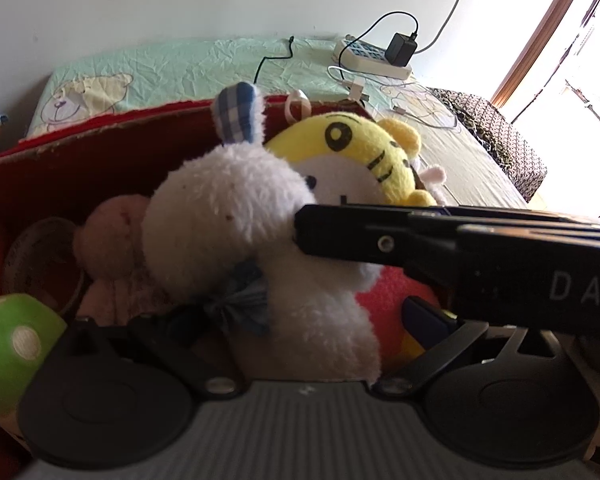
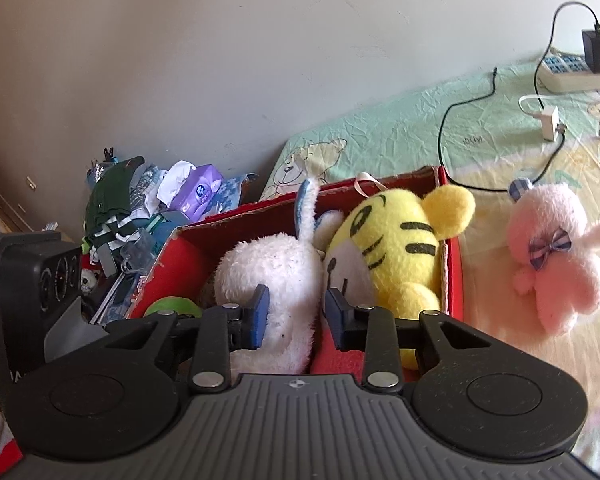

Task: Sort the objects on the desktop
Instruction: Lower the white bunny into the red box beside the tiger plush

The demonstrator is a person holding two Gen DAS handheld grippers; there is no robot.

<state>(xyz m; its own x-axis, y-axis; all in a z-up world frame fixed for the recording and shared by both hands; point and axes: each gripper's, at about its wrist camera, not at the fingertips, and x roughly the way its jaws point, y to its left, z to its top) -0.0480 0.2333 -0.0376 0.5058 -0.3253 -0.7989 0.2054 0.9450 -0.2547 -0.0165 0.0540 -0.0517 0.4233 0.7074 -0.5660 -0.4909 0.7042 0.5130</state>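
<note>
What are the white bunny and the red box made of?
The white bunny looks like soft plush with fuzzy, matted pile; its ear lining looks like checked cloth. The red box seems to be cardboard: its rim is frayed and brown inside, with a dull red outside.

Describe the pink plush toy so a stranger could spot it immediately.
Find the red cardboard box of plush toys on the bed. Just outside its right wall, alone on the yellow sheet, lies the pink plush toy, the only pink one wearing a blue checked bow.
</note>
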